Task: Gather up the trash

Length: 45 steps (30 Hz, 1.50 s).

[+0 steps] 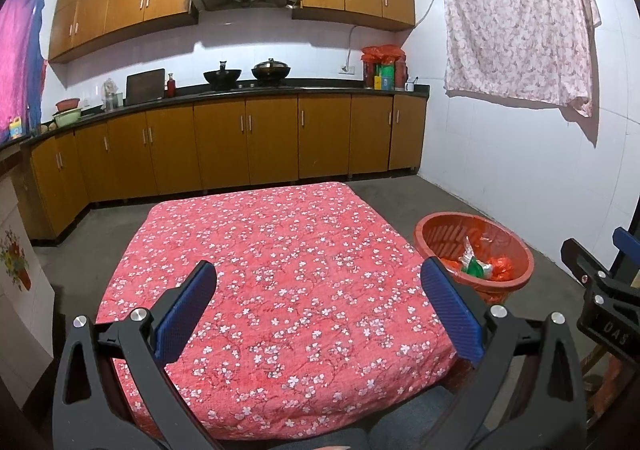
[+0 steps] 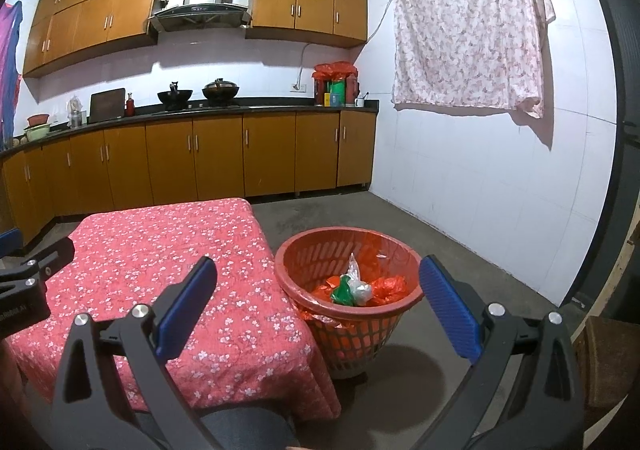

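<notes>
A red plastic basket (image 2: 288, 270) stands on the floor right of the table; it also shows in the left wrist view (image 1: 424, 234). Inside lie a green and silver wrapper (image 2: 350, 288) and crumpled red plastic (image 2: 386, 286); the wrapper shows in the left wrist view (image 1: 474, 264) too. A low table with a red flowered cloth (image 1: 280, 270) (image 2: 160, 250) bears nothing. My left gripper (image 1: 320, 306) is open and empty above the table's near half. My right gripper (image 2: 318, 302) is open and empty, held above the gap between table and basket.
Wooden kitchen cabinets (image 1: 248, 138) and a dark counter with woks (image 1: 244, 76) run along the far wall. A flowered sheet (image 1: 516, 14) hangs on the white right wall. Grey floor (image 2: 440, 250) surrounds the table. The right gripper's body (image 1: 600, 290) shows at right in the left wrist view.
</notes>
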Available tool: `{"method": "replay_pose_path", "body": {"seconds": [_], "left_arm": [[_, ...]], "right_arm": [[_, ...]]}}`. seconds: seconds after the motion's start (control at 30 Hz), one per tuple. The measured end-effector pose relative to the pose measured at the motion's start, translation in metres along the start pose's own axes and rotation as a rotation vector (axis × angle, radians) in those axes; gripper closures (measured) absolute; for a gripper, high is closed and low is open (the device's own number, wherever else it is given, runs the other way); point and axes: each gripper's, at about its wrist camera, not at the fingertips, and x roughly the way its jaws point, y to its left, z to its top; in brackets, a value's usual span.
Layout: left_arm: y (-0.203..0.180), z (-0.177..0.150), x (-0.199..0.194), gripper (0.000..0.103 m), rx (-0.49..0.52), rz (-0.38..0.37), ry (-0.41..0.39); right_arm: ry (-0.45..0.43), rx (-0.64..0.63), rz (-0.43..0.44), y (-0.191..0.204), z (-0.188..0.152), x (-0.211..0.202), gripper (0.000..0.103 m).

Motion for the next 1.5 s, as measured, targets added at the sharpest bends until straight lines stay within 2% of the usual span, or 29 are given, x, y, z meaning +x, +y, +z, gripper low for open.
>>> {"method": "replay_pose_path", "body": {"seconds": [1.5], "left_arm": [[-0.0008,0.004,0.0012,0.002,-0.009,-0.002,0.011]], "right_arm": [[0.009,0.006,-0.001,-0.0005,-0.0017,0.0015,0.004]]}}
